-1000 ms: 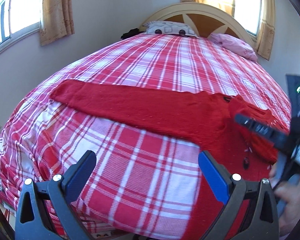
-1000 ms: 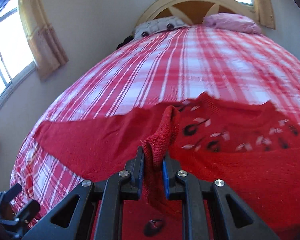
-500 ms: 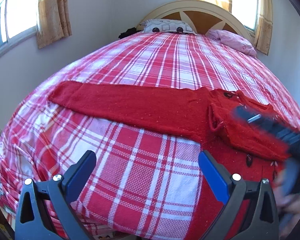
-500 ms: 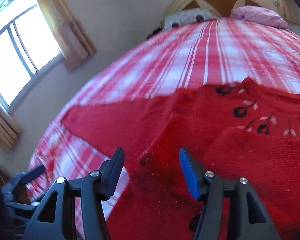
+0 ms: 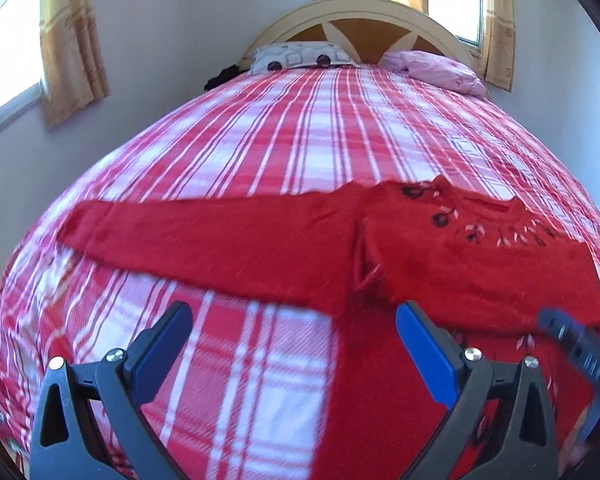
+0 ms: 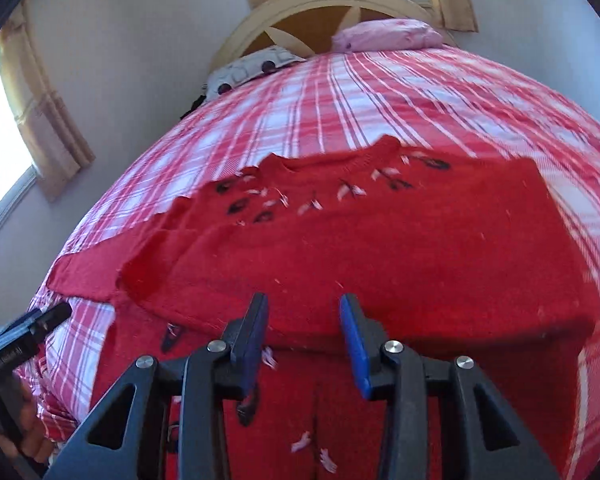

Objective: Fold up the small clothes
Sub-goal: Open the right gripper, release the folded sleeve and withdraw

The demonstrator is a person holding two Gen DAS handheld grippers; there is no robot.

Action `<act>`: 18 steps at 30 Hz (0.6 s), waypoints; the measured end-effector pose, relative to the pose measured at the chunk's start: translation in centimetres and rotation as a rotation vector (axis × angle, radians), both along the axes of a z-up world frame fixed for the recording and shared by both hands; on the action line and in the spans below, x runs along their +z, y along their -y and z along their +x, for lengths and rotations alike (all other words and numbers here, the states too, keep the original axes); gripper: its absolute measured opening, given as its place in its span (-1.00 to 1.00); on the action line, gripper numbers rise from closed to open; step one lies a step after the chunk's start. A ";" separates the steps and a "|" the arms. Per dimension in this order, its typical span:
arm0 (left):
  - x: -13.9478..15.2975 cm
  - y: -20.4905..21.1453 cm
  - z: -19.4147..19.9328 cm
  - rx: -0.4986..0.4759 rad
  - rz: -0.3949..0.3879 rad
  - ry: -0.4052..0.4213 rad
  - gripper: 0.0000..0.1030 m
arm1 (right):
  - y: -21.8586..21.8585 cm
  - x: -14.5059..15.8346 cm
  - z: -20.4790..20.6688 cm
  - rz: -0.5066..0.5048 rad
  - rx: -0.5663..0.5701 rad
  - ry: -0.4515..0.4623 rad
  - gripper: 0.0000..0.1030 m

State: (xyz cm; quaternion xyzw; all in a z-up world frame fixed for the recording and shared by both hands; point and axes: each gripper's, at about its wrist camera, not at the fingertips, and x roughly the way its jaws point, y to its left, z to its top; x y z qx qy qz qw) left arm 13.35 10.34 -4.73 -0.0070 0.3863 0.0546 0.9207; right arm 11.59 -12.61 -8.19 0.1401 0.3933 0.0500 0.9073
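Red sweater (image 6: 380, 248) lies on plaid bed (image 5: 300, 140), R sleeve folded across chest, L sleeve (image 5: 204, 240) out flat. Both grippers, left (image 5: 292, 344) & right (image 6: 304, 340), fingers apart, holding nothing. Next probably: left gripper pinches L cuff, carries it across.

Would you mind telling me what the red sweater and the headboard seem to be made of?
Red sweater: probably knitted wool or acrylic, matte and fuzzy, with lint specks and embroidered motifs. Headboard: apparently wood, cream-painted frame over brown panels.

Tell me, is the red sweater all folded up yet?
Partly folded. The red sweater has one sleeve laid across its body, but its other sleeve lies spread out on the bed.
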 end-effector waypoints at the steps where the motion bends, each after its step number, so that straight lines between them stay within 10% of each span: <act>1: 0.0 0.5 1.0 -0.001 0.003 -0.001 1.00 | 0.0 -0.1 -0.2 -0.003 -0.003 0.012 -0.24; 10: -5.5 0.6 6.0 0.064 0.040 -0.183 1.00 | -0.9 -0.3 -0.7 -0.079 0.007 0.041 -0.24; 18: -2.4 -5.6 3.1 0.125 -0.034 -0.051 1.00 | -1.5 0.7 -0.9 -0.062 0.029 0.052 0.15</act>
